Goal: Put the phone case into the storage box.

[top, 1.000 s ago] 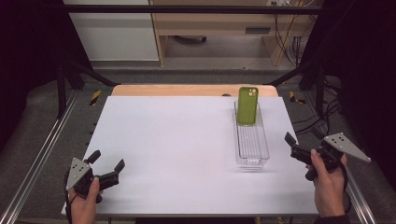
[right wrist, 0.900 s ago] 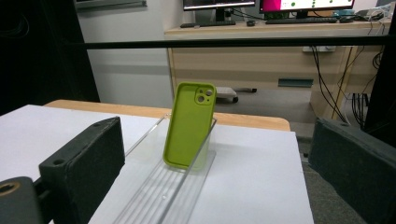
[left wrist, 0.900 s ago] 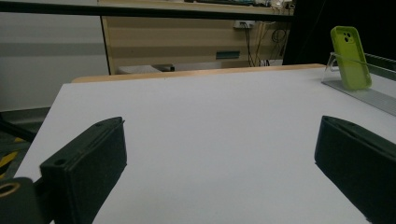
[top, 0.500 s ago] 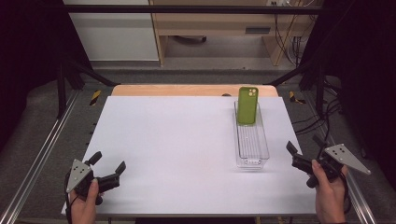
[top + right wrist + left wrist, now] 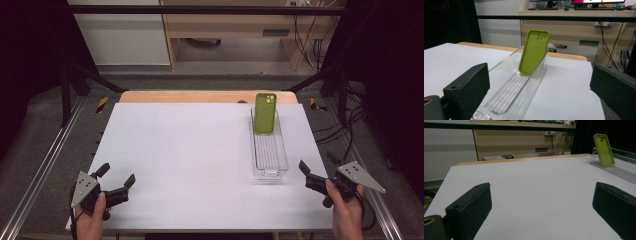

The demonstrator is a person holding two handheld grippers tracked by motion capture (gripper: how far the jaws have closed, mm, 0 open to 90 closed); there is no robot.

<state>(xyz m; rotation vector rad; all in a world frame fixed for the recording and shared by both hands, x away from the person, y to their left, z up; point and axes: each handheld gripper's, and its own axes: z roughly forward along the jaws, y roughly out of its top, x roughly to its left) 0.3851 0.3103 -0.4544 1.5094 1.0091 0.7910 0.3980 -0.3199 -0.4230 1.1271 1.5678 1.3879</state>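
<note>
On the white table (image 5: 190,165), a green phone case (image 5: 264,112) leans upright in a clear tray (image 5: 270,152), both hand-held grippers gaping.

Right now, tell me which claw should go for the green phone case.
Right. The right claw sits open just beside the clear tray holding the green phone case; its camera faces it. The left claw waits across the table.

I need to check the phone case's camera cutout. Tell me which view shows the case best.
The right gripper view: the green phone case stands close, leaning in the clear tray. The high view shows it small from above; the left gripper view, far off at an angle.
</note>
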